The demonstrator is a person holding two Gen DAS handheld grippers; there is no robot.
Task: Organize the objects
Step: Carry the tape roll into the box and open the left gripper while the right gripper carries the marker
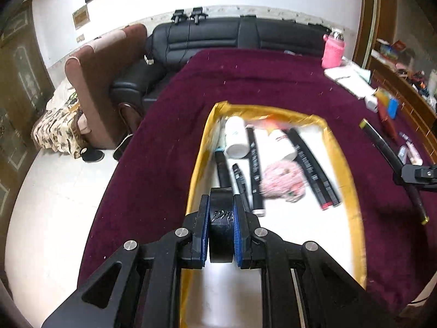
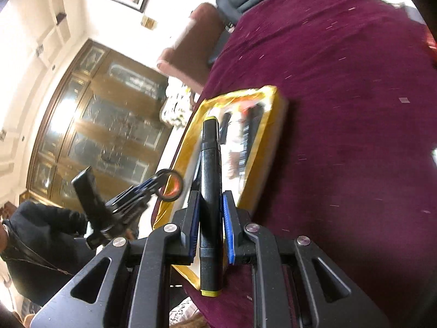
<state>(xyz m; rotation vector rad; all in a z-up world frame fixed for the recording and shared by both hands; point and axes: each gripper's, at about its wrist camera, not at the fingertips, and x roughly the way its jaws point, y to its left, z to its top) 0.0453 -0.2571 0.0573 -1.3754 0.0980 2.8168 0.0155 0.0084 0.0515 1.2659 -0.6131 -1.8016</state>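
Clamped in left hand-held gripper (image 1: 220,229): black tape roll (image 1: 221,235); right hand-held gripper (image 2: 209,224) pinching black yellow-tipped marker (image 2: 209,205); could slip, missing gold-rimmed white tray (image 1: 347,169).

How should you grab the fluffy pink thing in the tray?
The fluffy pink thing lies flat in the gold-rimmed tray, squeezed between two long black markers. Probably best to come straight down from above and pinch its soft middle along the gap between the markers, so the jaws don't bump them. The picture is blurry, so its exact shape is unclear.

Black marker (image 2: 209,196) between jaws, tray (image 2: 269,147) perhaps below
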